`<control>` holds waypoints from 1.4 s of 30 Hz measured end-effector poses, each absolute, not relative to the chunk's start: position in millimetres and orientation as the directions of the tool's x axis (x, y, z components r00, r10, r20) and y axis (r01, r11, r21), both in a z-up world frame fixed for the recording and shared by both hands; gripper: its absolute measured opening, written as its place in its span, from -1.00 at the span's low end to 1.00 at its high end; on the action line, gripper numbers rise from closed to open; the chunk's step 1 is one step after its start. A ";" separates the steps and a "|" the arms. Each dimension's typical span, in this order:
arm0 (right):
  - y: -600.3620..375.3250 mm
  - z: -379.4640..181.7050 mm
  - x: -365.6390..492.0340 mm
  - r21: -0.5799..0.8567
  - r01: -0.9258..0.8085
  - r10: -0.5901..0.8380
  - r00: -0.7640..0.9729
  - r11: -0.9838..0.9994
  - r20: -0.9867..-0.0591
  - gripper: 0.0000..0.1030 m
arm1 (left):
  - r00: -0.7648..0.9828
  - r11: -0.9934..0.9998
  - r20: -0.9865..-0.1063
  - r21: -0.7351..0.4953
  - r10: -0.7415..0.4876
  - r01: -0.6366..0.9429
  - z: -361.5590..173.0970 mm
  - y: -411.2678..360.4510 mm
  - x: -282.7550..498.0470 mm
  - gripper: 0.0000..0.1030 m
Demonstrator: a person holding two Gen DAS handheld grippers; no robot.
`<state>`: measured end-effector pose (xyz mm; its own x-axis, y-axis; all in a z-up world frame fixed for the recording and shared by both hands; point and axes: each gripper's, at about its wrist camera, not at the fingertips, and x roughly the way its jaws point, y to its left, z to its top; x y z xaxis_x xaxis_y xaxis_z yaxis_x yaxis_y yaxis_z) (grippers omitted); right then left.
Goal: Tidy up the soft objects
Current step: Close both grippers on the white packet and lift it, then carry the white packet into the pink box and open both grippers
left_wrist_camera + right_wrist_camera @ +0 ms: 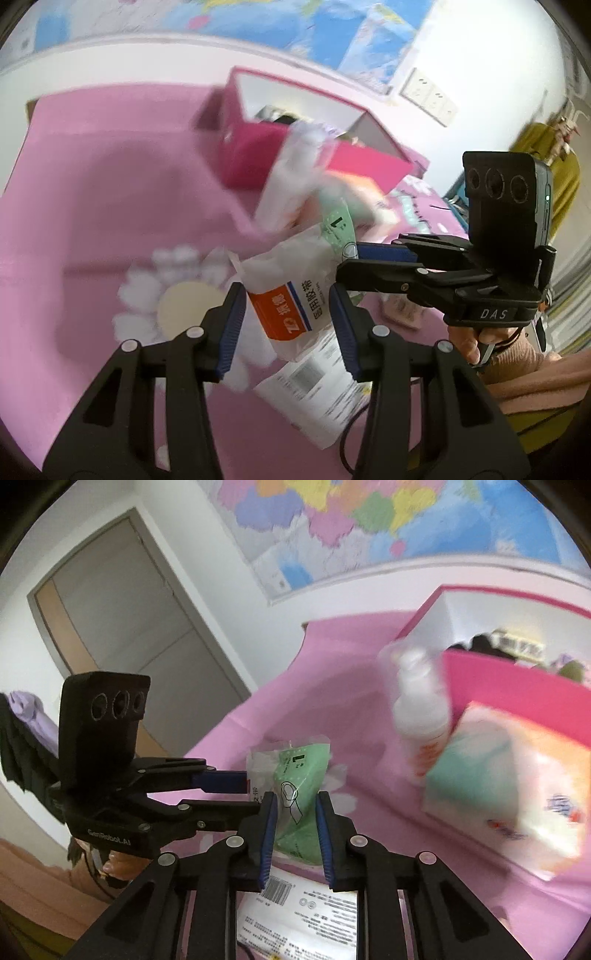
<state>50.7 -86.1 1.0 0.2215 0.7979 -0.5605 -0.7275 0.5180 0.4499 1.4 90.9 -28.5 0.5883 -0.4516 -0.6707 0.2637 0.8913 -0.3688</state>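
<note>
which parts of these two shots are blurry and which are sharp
Left wrist view: the pink box and the packs in front of it are motion-smeared, while the left gripper and its orange-and-white packet stay sharp. Right wrist view: the white bottle and tissue pack are smeared; the right gripper and green packet are crisp. Both views bend straight edges, fisheye style.

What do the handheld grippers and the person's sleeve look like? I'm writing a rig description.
Both are black plastic with blue ribbed pads and silver rivets. The left gripper reads "GenRobot.AI"; the right gripper reads "DAS". Each carries a black block with three round lenses. The sleeve is pink knit, and a black cable trails below.
</note>
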 end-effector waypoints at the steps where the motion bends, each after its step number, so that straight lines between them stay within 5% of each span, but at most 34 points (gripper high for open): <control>1: -91.2 5.3 50.6 0.448 -0.724 0.799 0.236 0.524 -0.554 -0.60 | 0.590 0.888 -0.664 -0.366 -0.459 0.279 -23.6 87.2 3.6 -0.06; 22: -179.4 74.3 106.1 0.437 -0.618 0.754 0.479 0.654 -0.450 -0.60 | 0.649 0.877 -0.612 -0.172 -0.452 0.450 68.2 7.1 86.1 -0.06; 42: -173.6 37.5 214.5 0.492 -0.476 0.685 0.501 0.729 -0.529 -0.59 | 0.614 0.931 -0.728 -0.092 -0.304 0.353 45.9 -13.0 191.8 -0.06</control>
